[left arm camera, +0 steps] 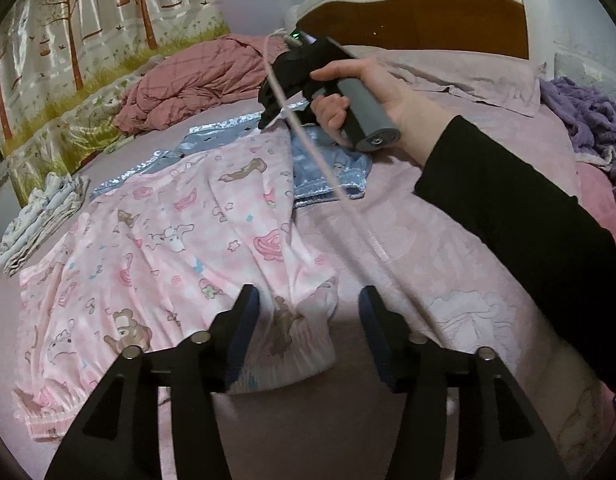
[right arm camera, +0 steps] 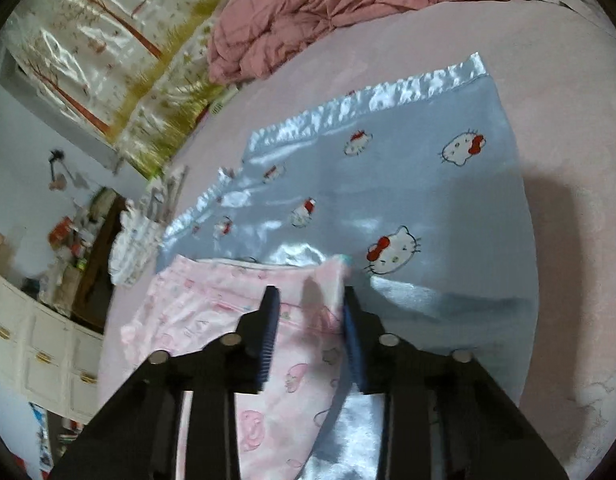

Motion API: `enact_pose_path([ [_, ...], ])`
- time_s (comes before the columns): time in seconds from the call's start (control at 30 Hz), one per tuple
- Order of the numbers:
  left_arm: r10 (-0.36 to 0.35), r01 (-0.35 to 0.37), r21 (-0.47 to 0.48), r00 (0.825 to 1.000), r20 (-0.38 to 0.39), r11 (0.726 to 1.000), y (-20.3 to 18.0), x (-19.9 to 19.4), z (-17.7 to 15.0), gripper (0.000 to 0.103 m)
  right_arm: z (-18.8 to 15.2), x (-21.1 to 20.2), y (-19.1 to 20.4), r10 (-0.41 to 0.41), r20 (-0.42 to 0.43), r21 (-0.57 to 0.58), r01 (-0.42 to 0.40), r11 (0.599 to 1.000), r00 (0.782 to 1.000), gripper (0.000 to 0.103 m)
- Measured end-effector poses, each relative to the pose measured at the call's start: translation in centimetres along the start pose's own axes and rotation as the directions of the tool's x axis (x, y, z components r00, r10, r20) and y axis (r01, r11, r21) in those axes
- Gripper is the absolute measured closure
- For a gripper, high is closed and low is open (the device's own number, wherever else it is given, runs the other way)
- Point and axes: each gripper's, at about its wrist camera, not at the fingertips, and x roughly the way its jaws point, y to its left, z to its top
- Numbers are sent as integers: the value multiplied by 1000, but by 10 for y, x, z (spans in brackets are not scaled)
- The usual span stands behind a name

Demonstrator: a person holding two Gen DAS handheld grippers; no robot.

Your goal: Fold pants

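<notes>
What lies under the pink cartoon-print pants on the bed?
The pink cartoon-print pants partly overlie a shiny blue satin cat-print garment, with the pink bedsheet beneath. How far the blue garment extends underneath is covered.

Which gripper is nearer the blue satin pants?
Right. The right gripper sits at the pink pants' edge over the blue satin pants; the left gripper hovers at the pink waistband end.

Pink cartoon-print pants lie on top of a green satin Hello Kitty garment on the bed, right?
Not green: the satin Hello Kitty garment is light blue, as the right wrist view shows. The pink cartoon-print pants do lie on top of it, on the bed.
</notes>
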Motion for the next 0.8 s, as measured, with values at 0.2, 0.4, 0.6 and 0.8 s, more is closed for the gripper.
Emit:
enact_pose_path([
  [0.2,-10,10,-12,1000,-6,1000,-1,1,0,67,-2,0,4,-8,10,-8,9,1000,1000,99],
  [0.4,34,-33,-26,999,38,999,5,-12,-4,91,-1,-5,2,-15,42,9,15,1000,999,99],
  [0.6,46,-50,45,995,93,998,-2,-29,-6,92,1,-23,6,4,118,0,-4,1000,993,100],
  [0.8,-27,27,8,997,66,1000,3,-23,-6,93,6,-50,-8,7,217,73,-23,997,976,101],
])
